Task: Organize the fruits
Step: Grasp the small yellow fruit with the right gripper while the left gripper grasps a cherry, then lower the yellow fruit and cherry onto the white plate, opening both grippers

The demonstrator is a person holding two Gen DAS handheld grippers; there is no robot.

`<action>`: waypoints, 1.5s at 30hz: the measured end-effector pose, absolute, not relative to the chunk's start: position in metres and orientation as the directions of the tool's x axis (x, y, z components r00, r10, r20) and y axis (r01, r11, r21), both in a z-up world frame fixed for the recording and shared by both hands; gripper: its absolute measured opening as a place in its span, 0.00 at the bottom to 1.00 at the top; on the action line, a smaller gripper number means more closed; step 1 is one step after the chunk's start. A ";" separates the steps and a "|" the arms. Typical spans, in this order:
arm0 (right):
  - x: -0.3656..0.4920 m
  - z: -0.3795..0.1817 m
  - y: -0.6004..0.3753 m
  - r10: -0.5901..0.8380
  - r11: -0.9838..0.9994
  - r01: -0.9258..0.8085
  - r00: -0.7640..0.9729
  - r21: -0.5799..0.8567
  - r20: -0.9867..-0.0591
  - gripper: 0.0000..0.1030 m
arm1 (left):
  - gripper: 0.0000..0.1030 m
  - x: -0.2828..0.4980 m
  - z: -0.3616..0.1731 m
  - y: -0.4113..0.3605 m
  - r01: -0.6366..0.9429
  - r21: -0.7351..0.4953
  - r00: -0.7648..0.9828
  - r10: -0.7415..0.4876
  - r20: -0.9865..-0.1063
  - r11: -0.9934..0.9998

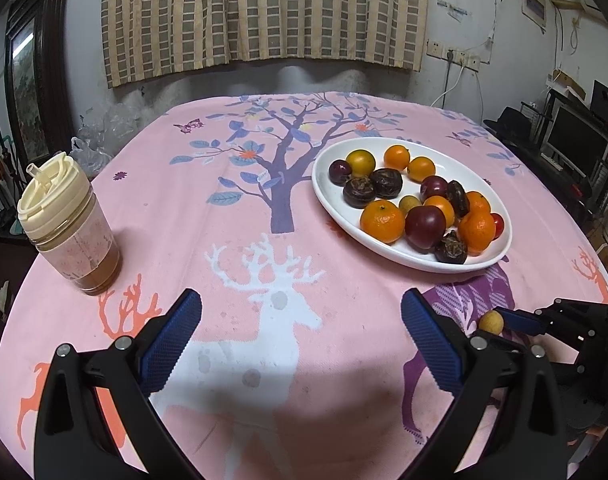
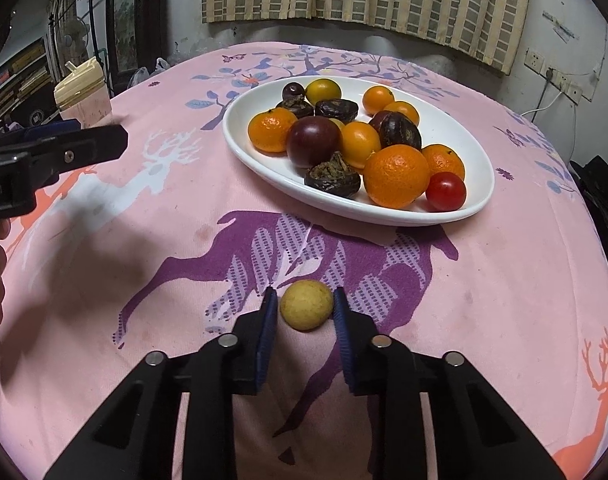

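Observation:
A white oval plate (image 1: 332,196) (image 2: 472,196) holds several fruits: oranges, dark plums, wrinkled dark brown fruits and a red cherry tomato (image 2: 445,191). A small yellow longan (image 2: 306,305) (image 1: 491,322) sits between the blue pads of my right gripper (image 2: 304,304), which is closed on it just above or on the pink cloth, in front of the plate. My left gripper (image 1: 302,316) is open and empty over the white deer print, left of the plate. The right gripper also shows in the left wrist view (image 1: 520,320).
A lidded cup (image 1: 70,224) (image 2: 84,96) with brown liquid stands at the table's left. The round table has a pink cloth (image 1: 224,208) with deer and tree prints. A curtain and wall are behind; shelves and clutter stand at both sides.

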State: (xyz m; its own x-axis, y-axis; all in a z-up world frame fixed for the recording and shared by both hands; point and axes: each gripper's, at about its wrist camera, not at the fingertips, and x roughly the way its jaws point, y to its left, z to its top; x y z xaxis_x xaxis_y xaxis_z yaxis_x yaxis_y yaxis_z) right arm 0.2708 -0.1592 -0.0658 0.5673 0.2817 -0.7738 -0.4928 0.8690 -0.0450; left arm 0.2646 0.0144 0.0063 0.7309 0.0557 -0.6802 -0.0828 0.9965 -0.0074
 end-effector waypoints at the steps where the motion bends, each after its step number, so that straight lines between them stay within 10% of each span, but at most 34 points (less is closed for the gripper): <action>1: 0.271 -0.064 -0.161 0.290 0.871 -0.490 0.565 -0.032 -0.773 0.26 | 0.95 0.265 0.006 0.014 -0.082 -0.006 0.728 0.055 -0.684 0.997; 13: 0.278 -0.056 -0.181 0.325 0.904 -0.420 0.555 0.080 -0.765 0.26 | 0.95 0.204 -0.010 -0.036 0.472 -0.177 0.519 -0.435 -0.736 0.864; 17: 0.278 -0.057 -0.179 0.322 0.904 -0.422 0.556 0.074 -0.766 0.26 | 0.92 0.173 -0.022 -0.061 0.582 -0.086 0.497 -0.438 -0.749 0.809; 25: 0.277 -0.058 -0.180 0.313 0.907 -0.414 0.556 0.069 -0.770 0.26 | 0.48 0.171 -0.038 -0.078 0.630 -0.060 0.445 -0.423 -0.789 0.774; 45: 0.277 -0.056 -0.183 0.319 0.906 -0.417 0.561 0.072 -0.764 0.26 | 0.29 0.170 -0.045 -0.083 0.671 -0.054 0.409 -0.430 -0.805 0.739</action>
State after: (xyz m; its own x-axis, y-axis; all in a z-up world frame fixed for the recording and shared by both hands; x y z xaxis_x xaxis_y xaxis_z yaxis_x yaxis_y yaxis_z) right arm 0.2766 -0.1825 -0.0557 0.5609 0.3189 -0.7640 -0.4171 0.9060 0.0719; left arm 0.1698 -0.0828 -0.0452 0.4091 -0.4301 -0.8048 0.6710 0.7395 -0.0541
